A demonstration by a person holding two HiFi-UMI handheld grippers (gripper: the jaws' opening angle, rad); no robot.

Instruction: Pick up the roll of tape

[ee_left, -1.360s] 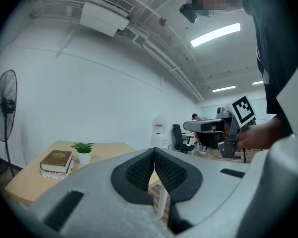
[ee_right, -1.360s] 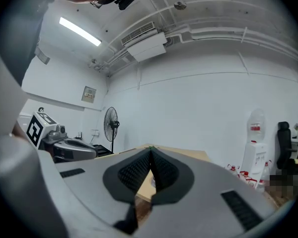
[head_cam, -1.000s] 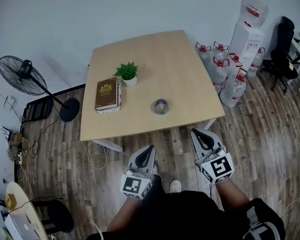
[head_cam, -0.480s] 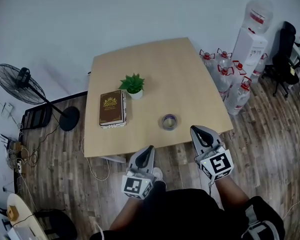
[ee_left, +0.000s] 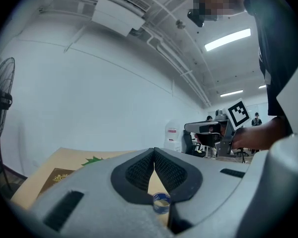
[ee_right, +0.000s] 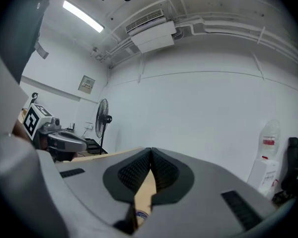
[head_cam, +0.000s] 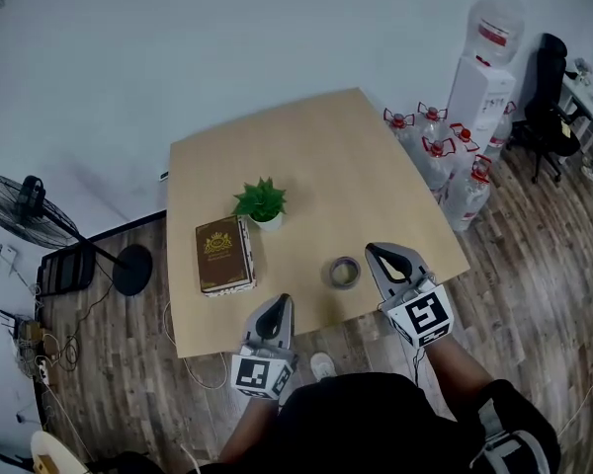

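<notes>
- Left gripper: jaws together, empty, over the near edge of the table.
- Right gripper: jaws together, empty, just beside roll of tape.
- Tape lies flat, untouched.

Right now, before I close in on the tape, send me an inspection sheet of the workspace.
Surface: light wooden table, mostly bare.
Job's things: roll of tape lying flat near the near edge, untouched.
Clutter: book and potted plant, left of the tape.
Grippers: left tongs shut, empty, at the near edge; right tongs shut, empty, just right of the tape, apart from it.
Cables: tangle of cords on the floor, far left.
Surroundings: standing fan, water jugs, water dispenser, office chair, wood floor.
</notes>
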